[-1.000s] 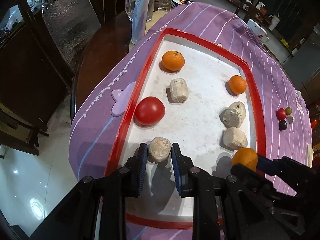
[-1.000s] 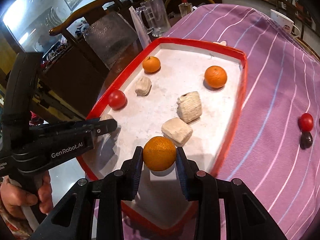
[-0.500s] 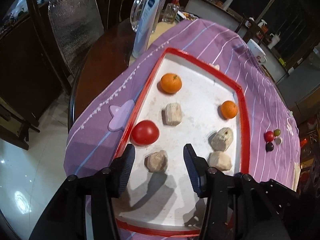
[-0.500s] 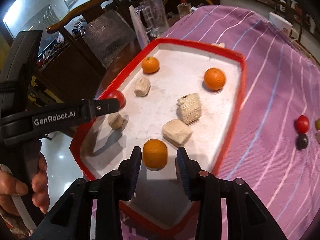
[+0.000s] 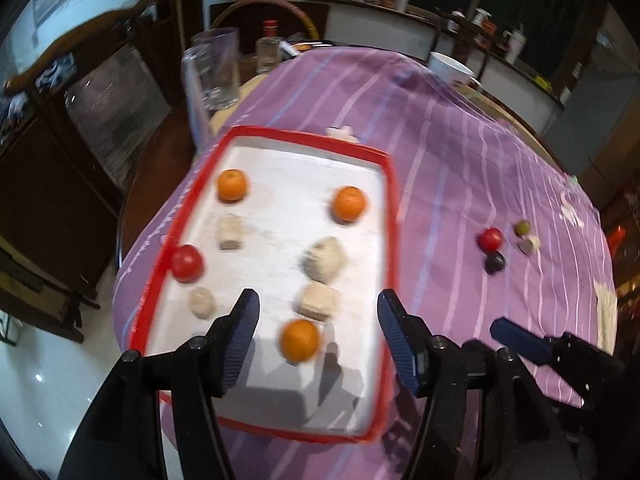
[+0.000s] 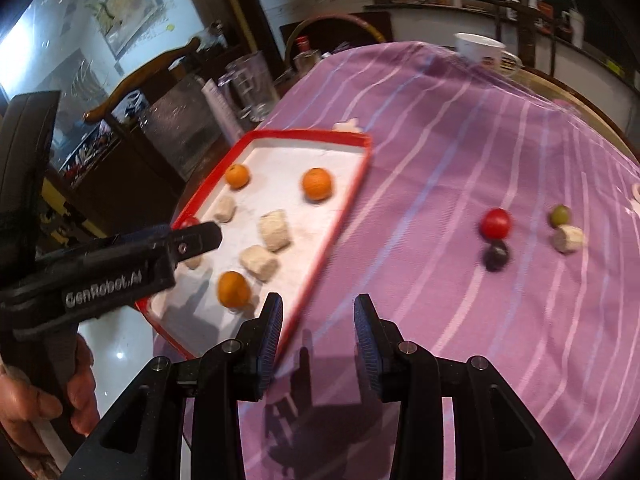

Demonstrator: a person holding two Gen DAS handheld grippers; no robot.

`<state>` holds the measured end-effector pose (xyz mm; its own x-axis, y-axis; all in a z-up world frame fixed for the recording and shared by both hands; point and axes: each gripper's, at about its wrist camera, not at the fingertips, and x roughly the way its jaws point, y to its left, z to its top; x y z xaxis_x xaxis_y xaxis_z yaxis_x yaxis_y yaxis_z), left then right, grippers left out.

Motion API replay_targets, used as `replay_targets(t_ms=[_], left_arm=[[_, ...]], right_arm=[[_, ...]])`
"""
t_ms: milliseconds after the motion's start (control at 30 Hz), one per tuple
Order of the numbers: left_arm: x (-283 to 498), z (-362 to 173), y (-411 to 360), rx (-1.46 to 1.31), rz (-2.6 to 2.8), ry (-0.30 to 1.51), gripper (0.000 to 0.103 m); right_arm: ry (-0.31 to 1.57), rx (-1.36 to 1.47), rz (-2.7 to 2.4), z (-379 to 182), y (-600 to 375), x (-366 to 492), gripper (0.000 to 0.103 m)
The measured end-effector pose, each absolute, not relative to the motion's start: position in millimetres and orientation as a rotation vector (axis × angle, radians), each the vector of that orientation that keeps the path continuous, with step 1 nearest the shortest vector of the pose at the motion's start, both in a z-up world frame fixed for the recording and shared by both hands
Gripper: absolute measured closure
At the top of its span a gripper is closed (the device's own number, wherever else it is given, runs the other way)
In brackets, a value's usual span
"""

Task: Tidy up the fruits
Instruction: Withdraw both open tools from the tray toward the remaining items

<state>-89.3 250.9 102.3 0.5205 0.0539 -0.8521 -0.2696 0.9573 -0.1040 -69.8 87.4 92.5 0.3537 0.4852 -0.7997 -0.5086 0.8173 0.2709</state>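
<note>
A red-rimmed white tray (image 5: pixel 390 216) (image 6: pixel 352 196) lies on the purple cloth. It holds three oranges, the nearest one (image 5: pixel 300 340) (image 6: pixel 234 289), a red tomato (image 5: pixel 186 263) and several beige lumps (image 5: pixel 320 300). On the cloth to the right lie a small red fruit (image 6: pixel 495 223) (image 5: pixel 490 239), a dark one (image 6: pixel 495 256), a green one (image 6: pixel 559 215) and a pale lump (image 6: pixel 568 239). My left gripper (image 5: pixel 318 330) is open wide above the tray's near end. My right gripper (image 6: pixel 318 332) is open and empty over the cloth beside the tray.
A glass mug (image 5: pixel 212 72), a small bottle (image 5: pixel 267 50) and a white tube stand beyond the tray's far left. A white cup (image 5: pixel 450 68) sits at the table's far edge. A wooden chair (image 6: pixel 140 80) stands left of the table.
Both grippers let go: the left released a beige lump, the right released an orange onto the tray. Both have pulled back and swung right, the right one off the tray over the cloth.
</note>
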Motion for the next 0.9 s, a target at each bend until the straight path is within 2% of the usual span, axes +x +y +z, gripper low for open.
replay_targets(t_ms=[400, 533, 900], left_arm=[[-97.8, 121.6, 151.4, -0.049, 0.212, 1.006, 0.042], [-101.5, 127.2, 130.7, -0.021, 0.216, 0.995, 0.037], [-108.9, 132.6, 105.3, -0.021, 0.226, 0.981, 0.037]], right_arm=[[1.018, 0.095, 0.566, 94.7, -16.2, -64.7, 0.062], [1.003, 0.105, 0.562, 98.9, -36.2, -65.4, 0.062], [0.969, 0.081, 0.582, 108.6, -61.6, -71.7, 0.062]])
